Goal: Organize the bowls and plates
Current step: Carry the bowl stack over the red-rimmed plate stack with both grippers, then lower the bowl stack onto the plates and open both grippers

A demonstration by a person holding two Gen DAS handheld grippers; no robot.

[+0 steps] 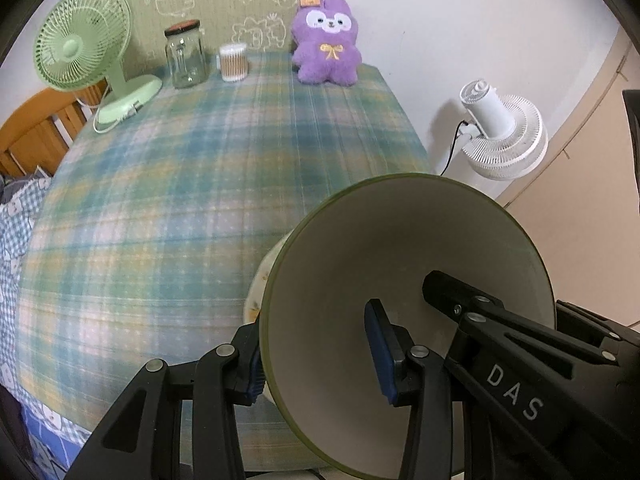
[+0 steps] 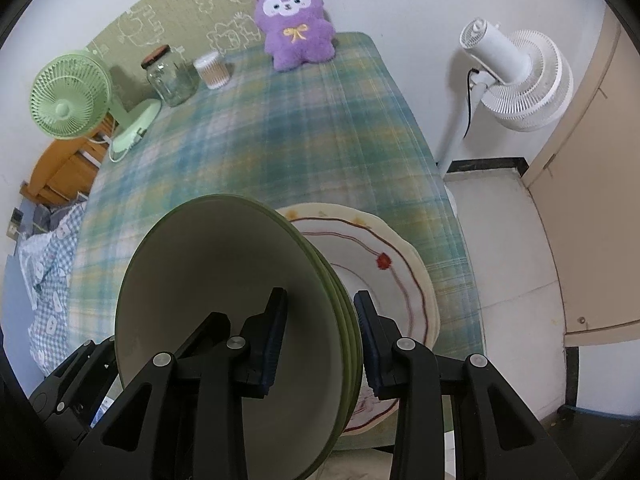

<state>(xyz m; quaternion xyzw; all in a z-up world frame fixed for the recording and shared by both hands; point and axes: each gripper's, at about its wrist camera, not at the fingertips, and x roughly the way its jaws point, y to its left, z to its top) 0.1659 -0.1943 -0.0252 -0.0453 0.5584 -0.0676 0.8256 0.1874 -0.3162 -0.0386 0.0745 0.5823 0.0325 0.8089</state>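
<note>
Green-rimmed bowls (image 2: 224,320), nested in a stack with cream insides, hung over the near right corner of the checked tablecloth (image 1: 180,184), above a scalloped plate (image 2: 396,264) with a red line. Both tongs were partly closed on opposite rims: the left gripper (image 1: 320,356) and the right gripper (image 2: 320,344) each had one pad inside, one outside. They looked stiff, glazed, slippery and breakable, probably heavy together, so a two-sided rim hold seemed wise

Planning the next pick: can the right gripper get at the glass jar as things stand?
Probably not: the right gripper is shut on the green bowls, so its jaws are occupied. The jar stands unblocked across the table.
</note>
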